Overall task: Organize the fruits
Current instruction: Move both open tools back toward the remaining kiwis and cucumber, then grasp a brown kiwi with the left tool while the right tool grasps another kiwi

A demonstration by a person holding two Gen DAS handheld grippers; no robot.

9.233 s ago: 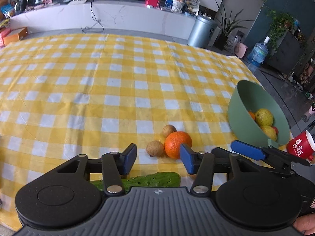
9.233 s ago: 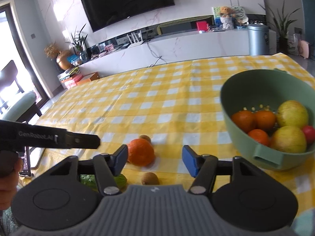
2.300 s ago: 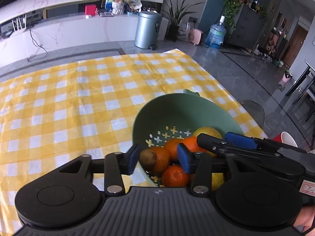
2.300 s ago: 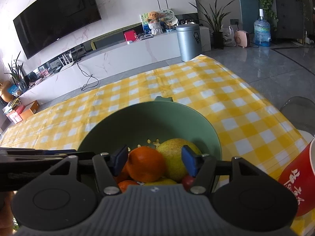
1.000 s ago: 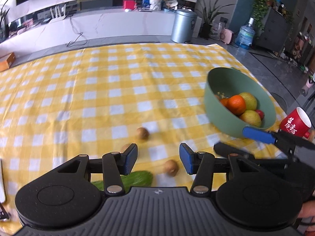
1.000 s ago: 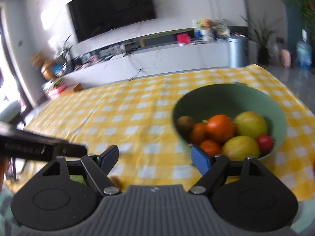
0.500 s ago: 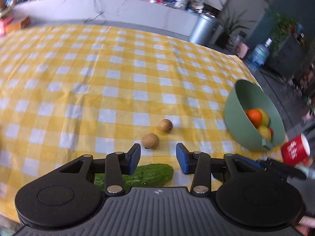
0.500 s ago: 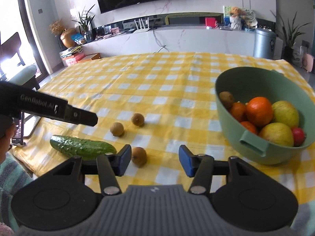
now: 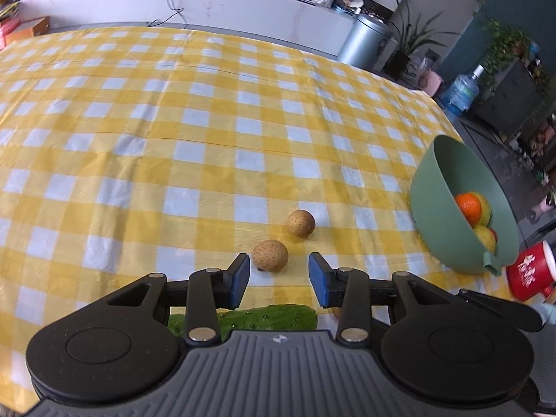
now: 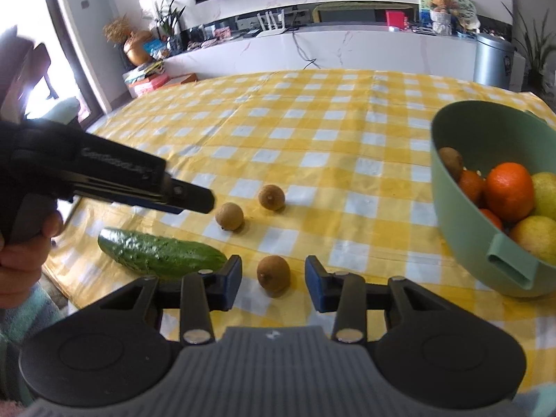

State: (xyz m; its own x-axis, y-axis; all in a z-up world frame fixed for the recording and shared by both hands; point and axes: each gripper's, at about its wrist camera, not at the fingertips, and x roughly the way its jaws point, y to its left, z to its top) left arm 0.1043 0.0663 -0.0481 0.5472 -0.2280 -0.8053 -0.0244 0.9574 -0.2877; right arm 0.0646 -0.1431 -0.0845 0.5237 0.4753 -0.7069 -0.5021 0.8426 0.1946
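Note:
Three brown kiwis lie on the yellow checked cloth. My right gripper [image 10: 272, 281] straddles the nearest kiwi [image 10: 273, 274]; its jaws are closing, with a gap still showing on each side of the fruit. The other two kiwis [image 10: 229, 216] [image 10: 271, 197] sit farther out. My left gripper [image 9: 279, 279] is open, its tips just short of one kiwi [image 9: 270, 255], with the second kiwi [image 9: 301, 222] beyond. From the right wrist the left gripper [image 10: 198, 201] hovers beside that pair. The green bowl [image 10: 462, 229] [image 9: 438, 201] on the right holds oranges, yellow fruit and a kiwi.
A green cucumber [image 10: 161, 252] [image 9: 264, 316] lies at the cloth's near edge, under the left gripper. A red cup [image 9: 528, 274] stands close to the bowl. A hand [image 10: 21, 260] grips the left tool. A white counter and a grey bin are beyond the table.
Both grippers have swung from the bowl back to the loose kiwis and sunk toward the cloth. The right jaws have narrowed around the near kiwi; the left jaws have narrowed too.

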